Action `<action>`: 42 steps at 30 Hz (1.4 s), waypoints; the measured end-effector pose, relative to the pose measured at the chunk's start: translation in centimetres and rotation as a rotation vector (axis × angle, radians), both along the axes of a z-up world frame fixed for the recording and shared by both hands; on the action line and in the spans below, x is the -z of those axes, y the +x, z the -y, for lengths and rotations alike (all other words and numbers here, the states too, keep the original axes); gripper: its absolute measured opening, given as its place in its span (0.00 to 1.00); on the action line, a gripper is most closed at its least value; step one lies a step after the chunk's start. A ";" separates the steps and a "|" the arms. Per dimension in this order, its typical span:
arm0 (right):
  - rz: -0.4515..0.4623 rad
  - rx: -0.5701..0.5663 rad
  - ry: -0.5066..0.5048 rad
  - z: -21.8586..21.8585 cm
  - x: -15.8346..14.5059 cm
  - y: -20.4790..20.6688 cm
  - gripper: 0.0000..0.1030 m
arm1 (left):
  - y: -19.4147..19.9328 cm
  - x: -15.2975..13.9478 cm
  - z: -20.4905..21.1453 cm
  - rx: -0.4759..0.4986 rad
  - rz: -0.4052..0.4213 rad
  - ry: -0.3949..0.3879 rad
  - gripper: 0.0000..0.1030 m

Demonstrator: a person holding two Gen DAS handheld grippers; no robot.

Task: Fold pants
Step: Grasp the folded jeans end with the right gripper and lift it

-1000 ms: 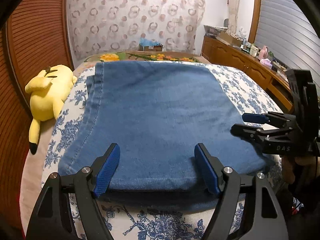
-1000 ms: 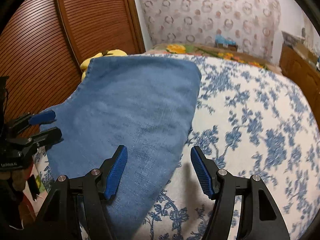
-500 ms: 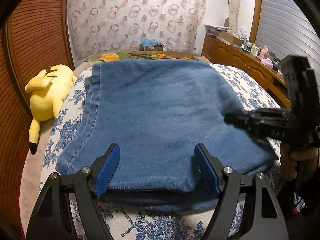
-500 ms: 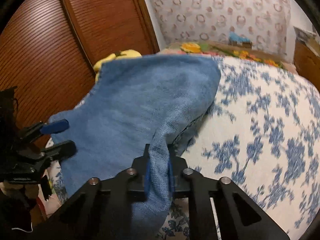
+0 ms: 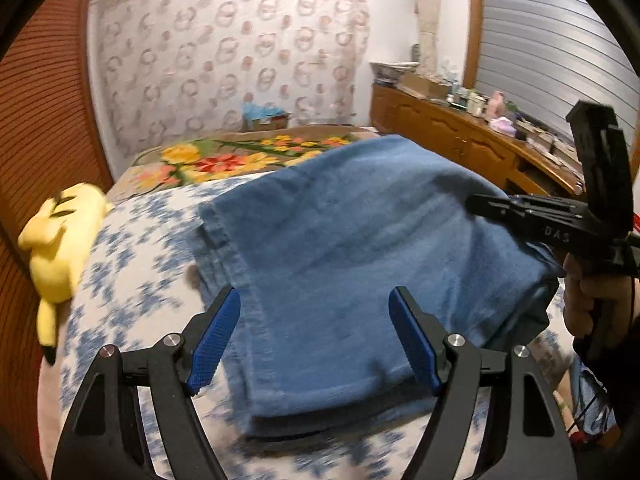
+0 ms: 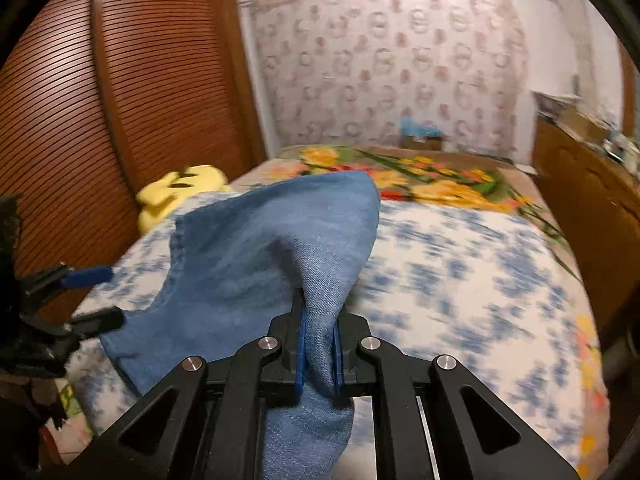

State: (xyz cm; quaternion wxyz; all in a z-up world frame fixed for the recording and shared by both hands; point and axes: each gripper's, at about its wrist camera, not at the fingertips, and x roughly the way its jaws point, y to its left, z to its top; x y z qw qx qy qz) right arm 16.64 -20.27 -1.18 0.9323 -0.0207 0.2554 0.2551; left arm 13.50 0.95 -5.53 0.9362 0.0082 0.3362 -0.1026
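Right gripper [image 6: 319, 354] clamped on the pants [image 5: 360, 248] near corner, lifting that edge off the bed [image 6: 480, 264] to start a fold, left gripper [image 5: 314, 340] jaws apart, unloaded, straddling the near hem.

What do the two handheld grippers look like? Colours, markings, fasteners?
Both the left gripper and right gripper are matte black, with angular cut-out linkage arms, silver round pivot screws and blue textured finger pads. The right gripper's side carries pale "DAS" lettering.
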 end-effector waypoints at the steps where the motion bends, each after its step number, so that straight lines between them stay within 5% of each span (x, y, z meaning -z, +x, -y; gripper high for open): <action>1: -0.006 0.020 -0.005 1.4 0.2 0.0 0.10 | 0.3 0.0 0.9 0.020 -0.003 -0.004 0.75; 8: -0.092 0.063 -0.026 7.1 2.3 -0.9 0.14 | 1.8 0.8 6.1 0.113 -0.041 -0.008 0.75; 12: -0.151 0.090 -0.064 7.3 3.4 -1.4 0.37 | 2.0 2.0 8.1 0.147 -0.072 0.006 0.75; 18: -0.178 0.100 -0.009 7.8 2.9 -3.1 0.56 | 1.8 3.9 8.9 0.143 -0.123 0.038 0.75; 25: -0.237 0.105 0.037 7.1 4.2 -3.9 0.58 | 1.5 5.5 8.2 0.128 -0.138 0.047 0.75; 29: -0.230 0.098 0.067 7.1 4.4 -4.1 0.58 | 1.4 5.7 8.1 0.128 -0.129 0.039 0.75; 36: -0.207 0.069 0.110 6.9 3.9 -4.3 0.14 | 1.2 5.5 7.1 0.116 -0.135 0.014 0.75; 42: -0.126 0.031 0.127 6.6 1.1 -5.1 0.12 | 0.5 4.6 5.0 0.083 -0.120 -0.004 0.75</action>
